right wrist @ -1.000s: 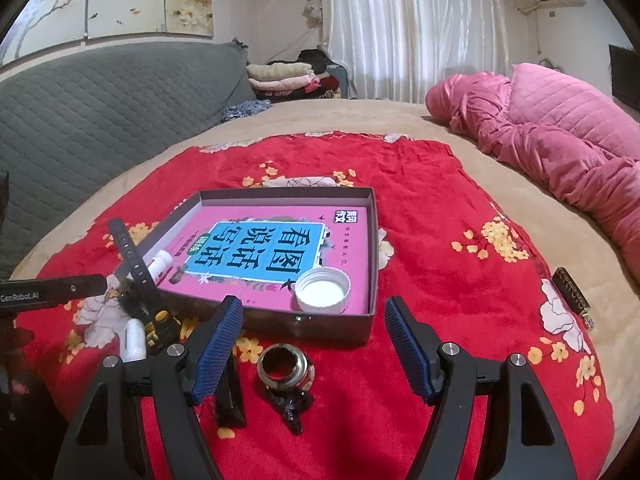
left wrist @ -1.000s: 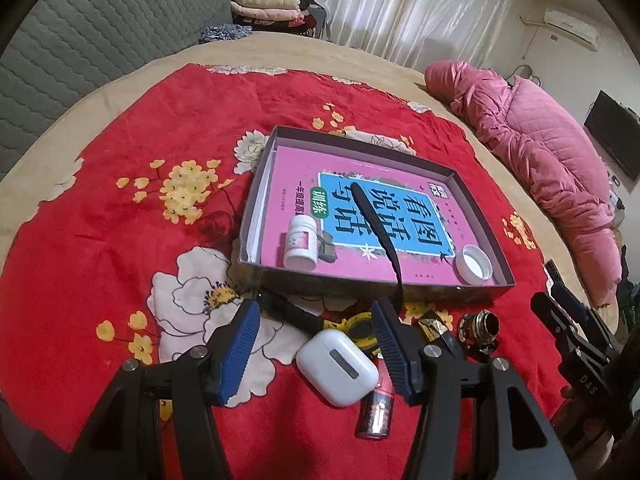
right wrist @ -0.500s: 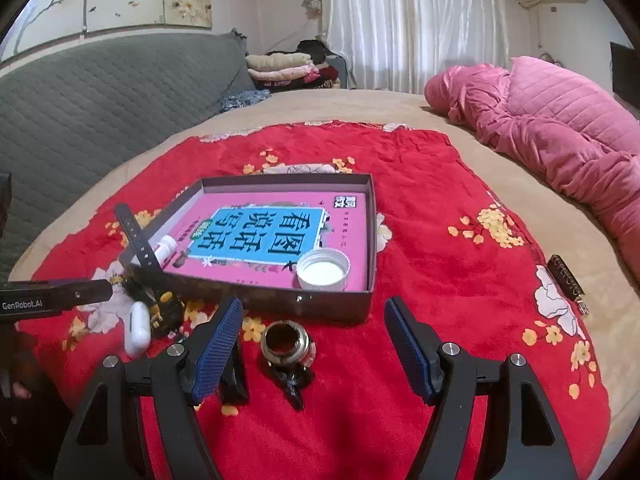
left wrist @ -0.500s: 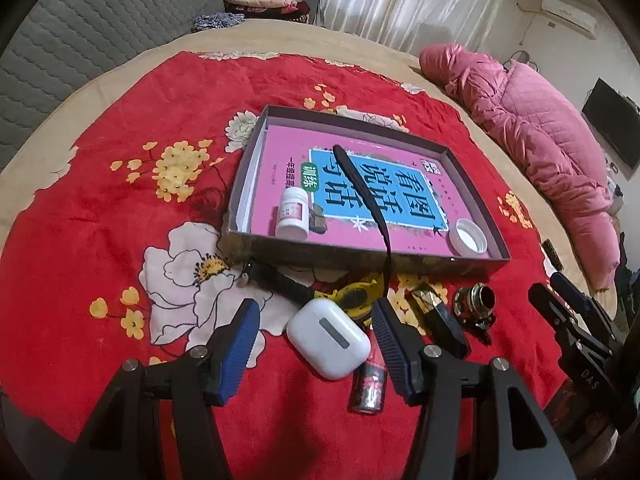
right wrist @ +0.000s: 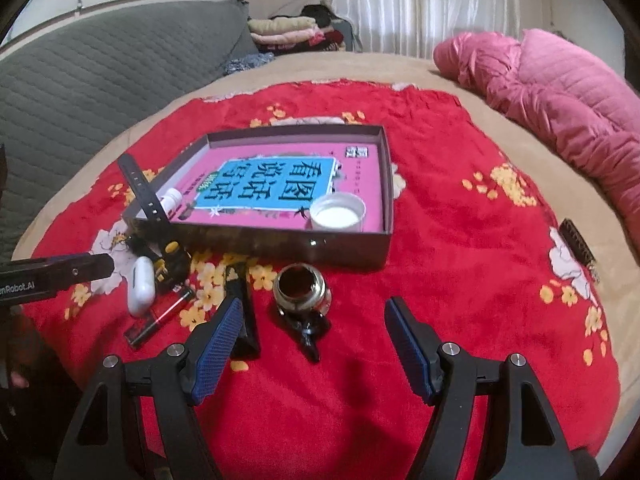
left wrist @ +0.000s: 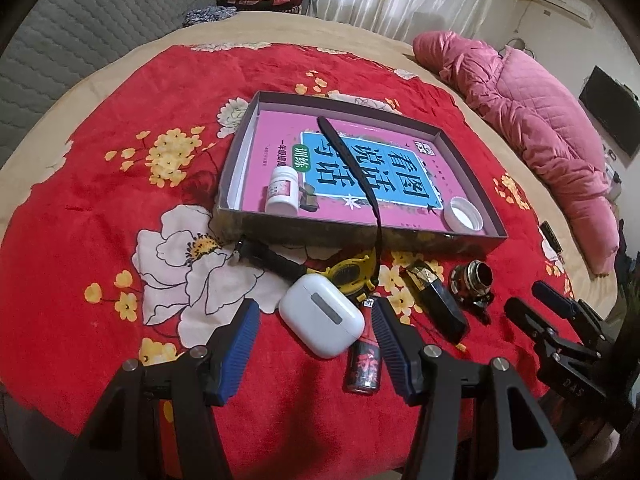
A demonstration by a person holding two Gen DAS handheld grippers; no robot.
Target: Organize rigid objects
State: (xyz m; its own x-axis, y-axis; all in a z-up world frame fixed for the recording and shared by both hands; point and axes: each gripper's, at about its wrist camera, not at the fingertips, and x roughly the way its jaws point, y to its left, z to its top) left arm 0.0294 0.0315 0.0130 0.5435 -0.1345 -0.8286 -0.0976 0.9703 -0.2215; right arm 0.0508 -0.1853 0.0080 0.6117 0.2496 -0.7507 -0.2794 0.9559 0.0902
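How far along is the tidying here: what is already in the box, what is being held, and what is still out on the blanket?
Done: a white bottle and a white cap lie in the box. In hand: nothing; the left tongs and right tongs are both open and empty. Left on the red blanket: white earbud case, yellow watch, lighter, black stick and metal fitting.
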